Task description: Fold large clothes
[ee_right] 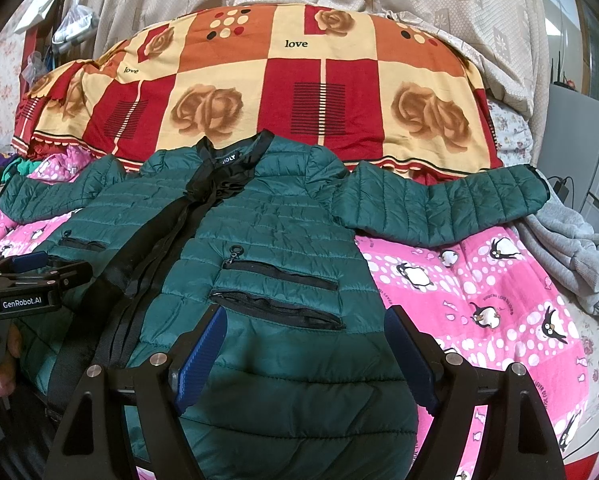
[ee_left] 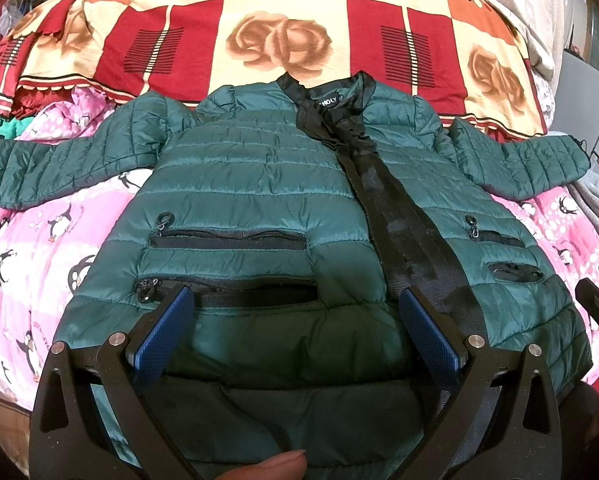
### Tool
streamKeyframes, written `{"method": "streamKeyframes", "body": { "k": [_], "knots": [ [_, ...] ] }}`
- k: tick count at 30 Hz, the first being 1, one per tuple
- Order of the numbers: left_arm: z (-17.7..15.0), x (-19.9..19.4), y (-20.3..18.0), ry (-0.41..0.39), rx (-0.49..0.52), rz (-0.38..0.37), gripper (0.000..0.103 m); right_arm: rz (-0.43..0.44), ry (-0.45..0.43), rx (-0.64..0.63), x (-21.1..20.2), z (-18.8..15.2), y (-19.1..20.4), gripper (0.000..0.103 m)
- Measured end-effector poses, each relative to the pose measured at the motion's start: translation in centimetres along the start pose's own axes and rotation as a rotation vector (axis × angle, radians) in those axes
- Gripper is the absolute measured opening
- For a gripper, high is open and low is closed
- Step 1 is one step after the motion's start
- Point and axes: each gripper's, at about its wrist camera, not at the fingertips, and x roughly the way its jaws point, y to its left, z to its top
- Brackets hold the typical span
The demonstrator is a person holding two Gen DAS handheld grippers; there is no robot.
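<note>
Both grippers stand wide apart in their jaws and hold nothing. Left gripper (ee_left: 295, 308) has two blue ribbed pads (ee_left: 161, 336) over the lower hem of one dark green quilted puffer jacket (ee_left: 239, 184); the cloth lies between and under the pads, but they do not press it. Right gripper (ee_right: 305, 334) hangs the same way over the other half of the hem, its two blue pads (ee_right: 201, 364) set wide.

Ahead of both tools the jacket lies flat, front side up, collar far from them, with its two sleeves spread out to each side. One black zipper band (ee_left: 399, 216) runs down the middle, just ahead of the left gripper's right pad. Four zip pockets can be counted, two on each half; the nearest one (ee_right: 279, 310) is just ahead of the right gripper.

Under the jacket is one pink blanket with penguins (ee_right: 479, 280). Beyond the collar lies one red and cream cover with roses (ee_left: 279, 32). To the right of the right gripper is one grey garment (ee_right: 571, 252). At the near edge of the left wrist view one fingertip (ee_left: 275, 466) of the person shows.
</note>
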Motion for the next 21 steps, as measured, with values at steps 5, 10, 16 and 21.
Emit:
{"method": "streamKeyframes", "body": {
  "k": [5, 10, 16, 21],
  "knots": [
    [0.01, 0.00, 0.02, 0.000, 0.001, 0.000, 0.103, 0.000, 0.000, 0.000, -0.02, 0.05, 0.02, 0.079],
    [0.02, 0.00, 0.03, 0.001, -0.001, -0.001, 0.103, -0.001, 0.000, -0.001, -0.02, 0.02, 0.01, 0.079],
    [-0.17, 0.19, 0.21, 0.008, -0.007, 0.003, 0.103, 0.001, 0.000, 0.001, -0.06, 0.05, 0.01, 0.079],
    [-0.14, 0.24, 0.36, 0.012, -0.010, 0.009, 0.103, 0.001, -0.001, 0.002, -0.15, 0.15, 0.03, 0.079]
  ]
}}
